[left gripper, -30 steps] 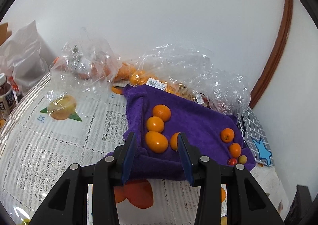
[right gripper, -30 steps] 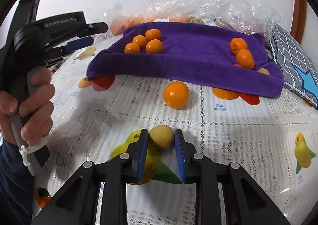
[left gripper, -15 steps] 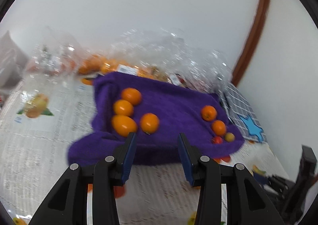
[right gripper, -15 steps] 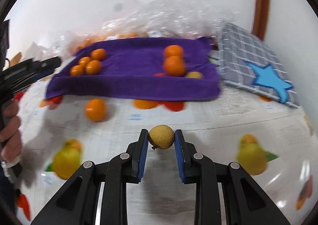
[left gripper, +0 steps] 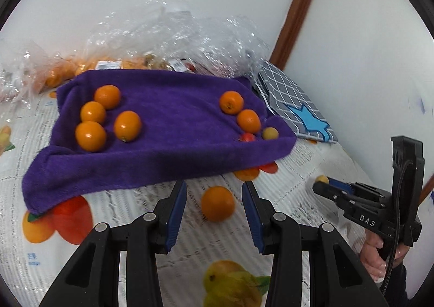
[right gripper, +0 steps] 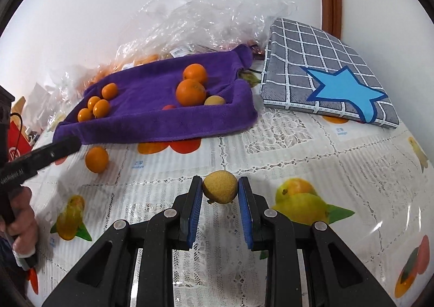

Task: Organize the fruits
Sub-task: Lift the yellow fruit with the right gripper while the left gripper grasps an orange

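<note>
— Fruits: where?
— Oranges (left gripper: 91, 135) lie on the purple towel (left gripper: 173, 127); one orange (left gripper: 217, 203) sits on the surface (right gripper: 284, 149).
— Grippers?
— Right hand-held gripper (right gripper: 220, 193) clamps a yellow fruit (right gripper: 219, 188); left hand-held gripper (left gripper: 214, 198) is released, empty.

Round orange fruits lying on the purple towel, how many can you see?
6. Four cluster at the purple towel's left end; two sit near its right end. More may be hidden in folds.

Fuzzy purple towel (left gripper: 168, 127); crinkled glossy plastic bags (left gripper: 173, 32); lace tablecloth (right gripper: 284, 138).
</note>
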